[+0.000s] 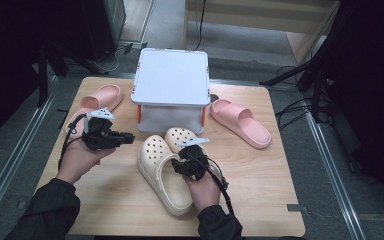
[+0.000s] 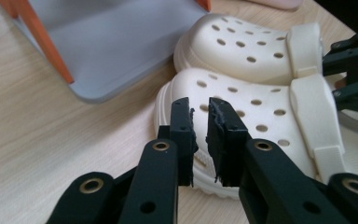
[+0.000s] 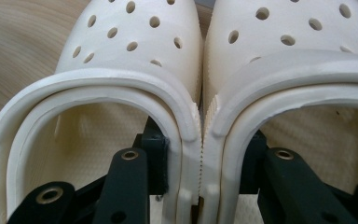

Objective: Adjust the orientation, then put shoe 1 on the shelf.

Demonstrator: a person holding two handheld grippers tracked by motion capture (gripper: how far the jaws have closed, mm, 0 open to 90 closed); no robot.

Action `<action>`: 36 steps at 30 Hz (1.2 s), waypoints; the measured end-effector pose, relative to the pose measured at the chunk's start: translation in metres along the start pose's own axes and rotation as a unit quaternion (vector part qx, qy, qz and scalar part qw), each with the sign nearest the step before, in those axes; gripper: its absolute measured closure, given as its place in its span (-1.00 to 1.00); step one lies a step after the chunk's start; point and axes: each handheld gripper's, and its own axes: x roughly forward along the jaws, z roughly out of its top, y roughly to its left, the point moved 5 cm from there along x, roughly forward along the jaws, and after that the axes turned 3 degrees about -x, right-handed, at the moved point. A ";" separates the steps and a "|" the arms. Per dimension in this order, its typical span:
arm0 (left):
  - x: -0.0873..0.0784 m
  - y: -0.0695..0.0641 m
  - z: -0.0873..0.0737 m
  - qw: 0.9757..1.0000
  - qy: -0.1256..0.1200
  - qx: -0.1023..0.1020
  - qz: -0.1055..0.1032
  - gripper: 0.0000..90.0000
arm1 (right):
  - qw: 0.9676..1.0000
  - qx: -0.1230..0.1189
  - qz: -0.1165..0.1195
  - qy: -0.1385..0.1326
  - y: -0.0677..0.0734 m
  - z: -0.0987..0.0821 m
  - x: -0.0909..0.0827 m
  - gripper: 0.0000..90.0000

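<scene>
Two cream clogs [image 1: 160, 167] lie side by side on the wooden counter [image 1: 260, 175], just in front of a grey box [image 1: 171, 85]. The right tool [image 1: 190, 159] has one jaw inside each clog. It pinches their two touching inner walls together. The left tool [image 1: 122, 138] hangs just left of the clogs, by their toes. Its jaws are almost closed, with only a thin gap, and hold nothing. Two pink slides [image 1: 240, 122] lie farther back, one on each side of the box.

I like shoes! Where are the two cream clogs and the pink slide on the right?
Left cream clog [image 1: 156, 159], high view, holed toe top.
Right cream clog [image 1: 179, 136], high view, toe top.
Right pink slide [image 1: 234, 114], high view, strap.
</scene>
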 end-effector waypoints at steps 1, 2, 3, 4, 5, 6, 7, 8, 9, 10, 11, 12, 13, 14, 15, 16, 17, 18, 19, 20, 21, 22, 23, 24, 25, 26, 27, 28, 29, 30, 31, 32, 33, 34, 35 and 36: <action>0.000 0.000 0.002 1.000 0.004 0.001 -0.002 0.80 | 1.000 -0.001 0.000 0.001 -0.001 0.000 -0.001 0.46; 0.001 0.001 0.005 1.000 0.007 0.002 -0.002 0.83 | 1.000 -0.003 0.002 0.003 -0.001 0.001 -0.002 0.46; 0.002 0.001 0.008 1.000 0.008 0.001 -0.005 0.84 | 1.000 -0.001 0.004 0.004 -0.001 0.002 -0.003 0.46; 0.003 0.002 0.011 1.000 0.009 0.001 -0.007 0.84 | 1.000 -0.001 0.004 0.004 -0.001 0.002 -0.003 0.46; 0.003 0.002 0.013 1.000 0.011 0.002 -0.006 0.84 | 1.000 -0.005 0.004 0.002 -0.002 0.003 -0.003 0.46; 0.003 0.002 0.016 1.000 0.012 0.005 -0.004 0.84 | 1.000 -0.010 0.005 0.001 -0.003 0.005 -0.006 0.46; 0.004 0.002 0.019 1.000 0.015 0.007 -0.003 0.84 | 1.000 -0.010 0.005 0.001 -0.003 0.005 -0.006 0.46; 0.004 0.002 0.021 1.000 0.016 0.013 -0.001 0.84 | 1.000 -0.011 0.005 0.000 -0.004 0.006 -0.007 0.46; 0.004 0.001 0.024 1.000 0.016 0.013 -0.002 0.83 | 1.000 -0.014 0.005 -0.002 -0.005 0.008 -0.008 0.46; 0.004 0.001 0.027 1.000 0.015 0.013 -0.004 0.81 | 1.000 -0.017 0.005 -0.006 -0.007 0.012 -0.009 0.46; 0.004 0.001 0.030 1.000 0.015 0.013 -0.002 0.81 | 1.000 -0.017 0.005 -0.006 -0.007 0.012 -0.009 0.46; 0.004 0.002 0.033 1.000 0.017 0.017 -0.002 0.81 | 1.000 -0.015 0.006 -0.006 -0.007 0.013 -0.010 0.46; 0.004 0.003 0.037 1.000 0.018 0.017 -0.001 0.81 | 1.000 -0.013 0.009 -0.007 -0.008 0.015 -0.010 0.45; 0.003 0.003 0.040 1.000 0.018 0.016 -0.003 0.82 | 1.000 -0.010 0.010 -0.007 -0.009 0.017 -0.011 0.45; 0.003 0.004 0.044 1.000 0.018 0.018 -0.002 0.82 | 1.000 -0.010 0.012 -0.009 -0.010 0.018 -0.011 0.45; 0.002 0.006 0.052 1.000 0.017 0.019 -0.002 0.82 | 1.000 -0.008 0.015 -0.010 -0.012 0.022 -0.011 0.45; 0.002 0.006 0.052 1.000 0.017 0.019 -0.002 0.82 | 1.000 -0.008 0.015 -0.010 -0.012 0.022 -0.011 0.45; 0.001 0.007 0.056 1.000 0.015 0.020 0.000 0.82 | 1.000 -0.009 0.015 -0.011 -0.013 0.026 -0.011 0.45; 0.000 0.008 0.064 1.000 0.015 0.026 0.001 0.82 | 1.000 -0.008 0.015 -0.011 -0.014 0.028 -0.010 0.45; -0.001 0.009 0.069 0.999 0.015 0.029 0.002 0.83 | 1.000 -0.006 0.014 -0.011 -0.015 0.030 -0.010 0.45; -0.001 0.009 0.069 0.999 0.015 0.029 0.002 0.83 | 1.000 -0.009 0.013 -0.012 -0.017 0.032 -0.009 0.45; -0.002 0.009 0.073 0.999 0.014 0.032 0.005 0.83 | 1.000 -0.009 0.013 -0.012 -0.017 0.032 -0.009 0.45; -0.003 0.009 0.077 0.999 0.012 0.034 0.007 0.83 | 1.000 -0.011 0.012 -0.013 -0.018 0.034 -0.008 0.45; -0.005 0.010 0.082 0.999 0.009 0.036 0.008 0.83 | 1.000 -0.009 0.010 -0.013 -0.020 0.038 -0.006 0.45; -0.008 0.010 0.092 0.999 0.004 0.040 0.013 0.83 | 1.000 -0.010 0.008 -0.014 -0.021 0.040 -0.005 0.45; -0.008 0.010 0.092 0.999 0.004 0.040 0.013 0.83 | 1.000 -0.010 0.008 -0.014 -0.021 0.040 -0.005 0.45; -0.008 0.010 0.097 0.999 0.000 0.041 0.013 0.83 | 1.000 -0.007 0.004 -0.018 -0.023 0.044 -0.002 0.45; -0.009 0.009 0.106 0.999 -0.003 0.049 0.020 0.83 | 1.000 -0.005 0.003 -0.019 -0.024 0.046 0.000 0.45; -0.009 0.009 0.106 0.999 -0.003 0.049 0.020 0.82 | 1.000 -0.005 0.003 -0.019 -0.024 0.046 0.000 0.45; -0.009 0.010 0.111 0.998 -0.005 0.054 0.024 0.82 | 1.000 -0.006 0.003 -0.018 -0.025 0.048 0.002 0.45; -0.008 0.010 0.114 0.998 -0.004 0.057 0.026 0.82 | 1.000 -0.002 0.001 -0.018 -0.027 0.051 0.004 0.45; -0.005 0.012 0.117 0.998 0.000 0.058 0.032 0.83 | 1.000 -0.002 -0.003 -0.018 -0.030 0.057 0.006 0.45; 0.000 0.016 0.121 0.998 0.009 0.060 0.035 0.83 | 1.000 -0.001 -0.005 -0.017 -0.031 0.059 0.007 0.45; 0.000 0.016 0.121 0.998 0.009 0.060 0.035 0.83 | 1.000 -0.001 -0.005 -0.017 -0.031 0.059 0.007 0.45; 0.003 0.018 0.123 0.998 0.011 0.058 0.034 0.83 | 1.000 -0.003 -0.008 -0.019 -0.034 0.062 0.009 0.45; 0.006 0.021 0.125 0.998 0.016 0.057 0.036 0.83 | 1.000 0.004 -0.014 -0.022 -0.038 0.068 0.012 0.45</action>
